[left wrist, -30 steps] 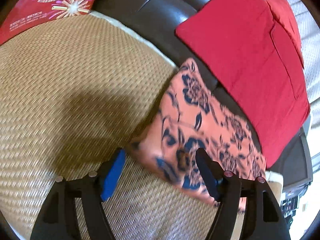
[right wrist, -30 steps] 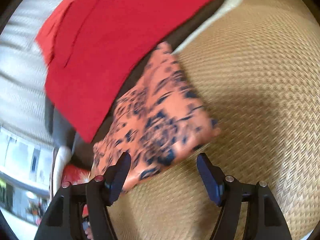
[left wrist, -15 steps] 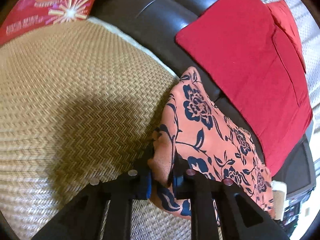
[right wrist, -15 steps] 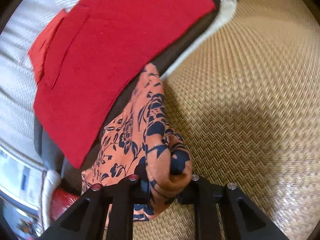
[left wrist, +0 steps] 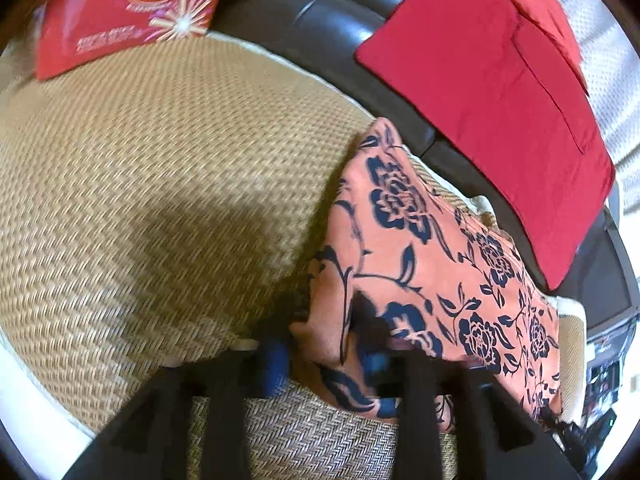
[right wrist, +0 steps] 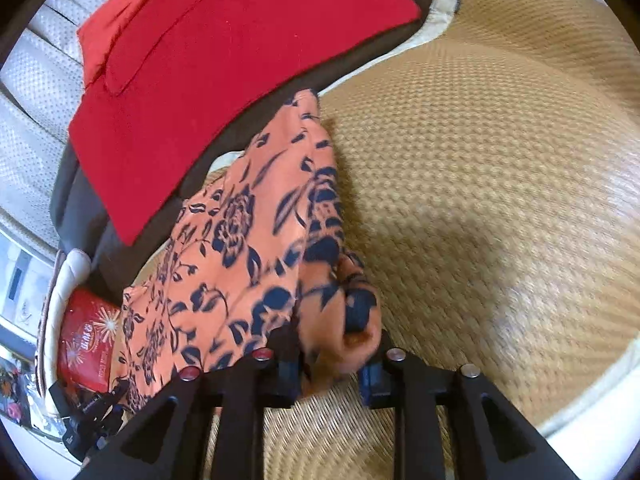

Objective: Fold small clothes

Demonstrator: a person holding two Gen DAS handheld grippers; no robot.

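An orange garment with a dark blue flower print (left wrist: 420, 252) lies on a woven straw mat (left wrist: 160, 184). It also shows in the right wrist view (right wrist: 240, 240). My left gripper (left wrist: 328, 364) is shut on one near corner of the garment, which bunches between the blue pads. My right gripper (right wrist: 332, 364) is shut on the other near corner, with cloth folded over between the jaws. The garment is lifted at both gripped corners and its far end rests on the mat.
A folded red cloth (left wrist: 500, 92) lies on a dark leather seat (left wrist: 328, 16) beyond the garment; it also shows in the right wrist view (right wrist: 216, 52). A red snack bag (left wrist: 128, 8) lies at the mat's far edge. The mat (right wrist: 480, 180) has a pale border.
Both grippers went from open around the garment's near corners to shut on them. They have since drawn the garment back toward me over the mat.
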